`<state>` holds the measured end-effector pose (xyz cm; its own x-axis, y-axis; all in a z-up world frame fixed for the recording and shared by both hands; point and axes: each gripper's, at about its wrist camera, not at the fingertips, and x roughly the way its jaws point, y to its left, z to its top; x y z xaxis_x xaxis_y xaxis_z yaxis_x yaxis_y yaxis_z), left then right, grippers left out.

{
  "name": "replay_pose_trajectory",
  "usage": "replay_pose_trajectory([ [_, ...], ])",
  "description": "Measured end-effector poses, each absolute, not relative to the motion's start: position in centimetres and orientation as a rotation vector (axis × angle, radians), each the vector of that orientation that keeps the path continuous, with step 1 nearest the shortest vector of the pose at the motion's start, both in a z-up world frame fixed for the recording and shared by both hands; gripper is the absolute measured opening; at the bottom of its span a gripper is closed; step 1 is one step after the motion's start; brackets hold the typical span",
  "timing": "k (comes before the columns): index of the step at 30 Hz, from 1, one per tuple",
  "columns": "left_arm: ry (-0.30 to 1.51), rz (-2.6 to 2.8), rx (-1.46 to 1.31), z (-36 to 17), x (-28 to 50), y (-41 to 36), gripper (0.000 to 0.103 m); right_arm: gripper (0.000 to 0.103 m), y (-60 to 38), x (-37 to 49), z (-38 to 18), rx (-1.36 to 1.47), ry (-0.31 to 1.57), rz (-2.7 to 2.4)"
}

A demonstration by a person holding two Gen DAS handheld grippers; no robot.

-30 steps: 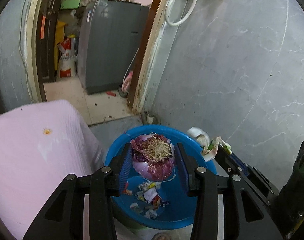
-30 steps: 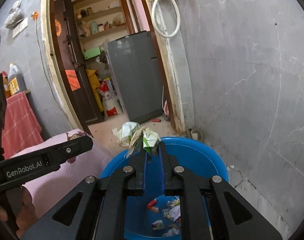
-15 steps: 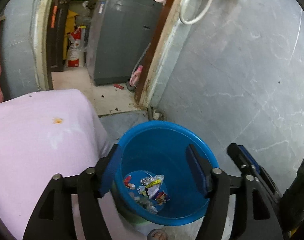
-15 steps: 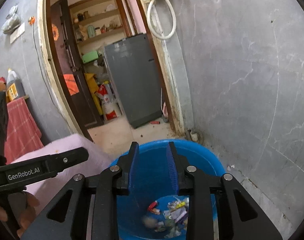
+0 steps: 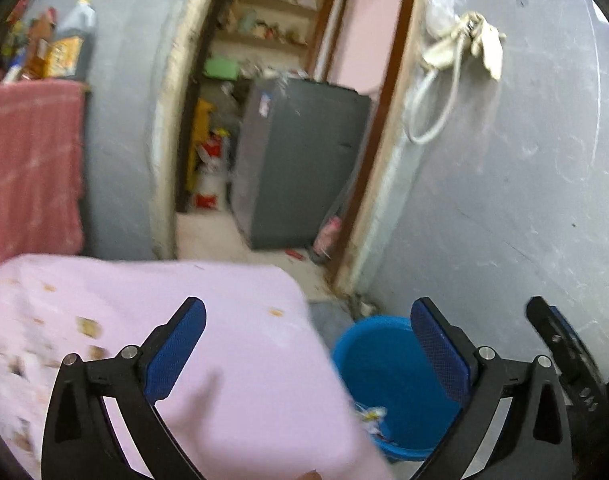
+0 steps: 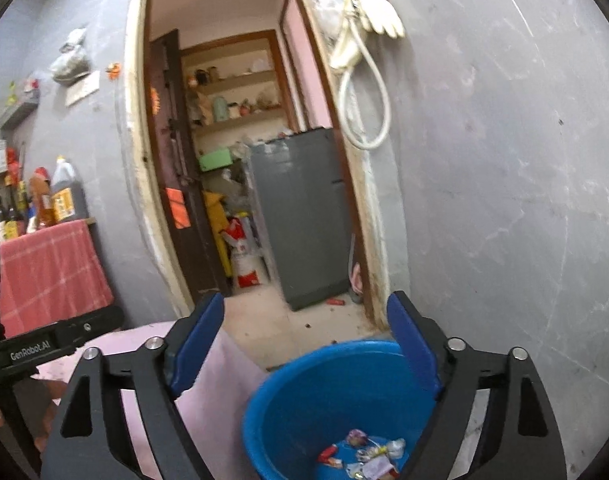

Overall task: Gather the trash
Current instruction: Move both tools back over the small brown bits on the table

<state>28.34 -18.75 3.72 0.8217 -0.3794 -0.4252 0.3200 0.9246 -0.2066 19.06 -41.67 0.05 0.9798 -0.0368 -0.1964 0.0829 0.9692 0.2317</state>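
A blue plastic bucket [image 6: 304,400] stands on the floor by the grey wall, with wrappers and an onion piece [image 6: 360,456] at its bottom. It also shows in the left wrist view [image 5: 376,368], partly behind the pink cloth. My left gripper [image 5: 308,344] is open and empty, above the pink-covered table [image 5: 224,320] edge. My right gripper [image 6: 304,336] is open and empty, above the bucket's left rim. Small brown scraps [image 5: 88,326] lie on the pink cloth at the left, blurred.
A doorway [image 6: 240,160] ahead leads to a room with a grey fridge [image 6: 304,216]. A red-cloth-covered shelf [image 6: 44,272] with bottles stands at the left. A hose [image 6: 364,112] and gloves hang on the grey wall to the right.
Both grippers opened and dropped the onion and the crumpled paper into the bucket. Both have since lifted and swung left, the left one over the pink table.
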Motion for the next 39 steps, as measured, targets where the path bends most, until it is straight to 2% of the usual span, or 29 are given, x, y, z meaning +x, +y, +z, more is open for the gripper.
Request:
replay_pose_trajectory([
  [2, 0.452, -0.345, -0.121, 4.3, 27.7, -16.8, 0.101, 0.101, -40.8, 18.8, 0.5, 0.240, 0.174, -0.032],
  [3, 0.439, -0.328, -0.117, 4.5, 27.4, -16.0, 0.101, 0.103, -40.3, 18.7, 0.7, 0.238, 0.166, -0.017],
  [21, 0.398, -0.120, -0.111, 3.5, 22.6, -2.0, 0.101, 0.103, -28.1, 19.5, 2.5, 0.138, 0.140, 0.276],
  [39, 0.653, -0.016, -0.118, -1.6, 27.7, 4.1, 0.101, 0.103, -19.0, 28.5, -1.0, -0.027, 0.547, 0.462],
])
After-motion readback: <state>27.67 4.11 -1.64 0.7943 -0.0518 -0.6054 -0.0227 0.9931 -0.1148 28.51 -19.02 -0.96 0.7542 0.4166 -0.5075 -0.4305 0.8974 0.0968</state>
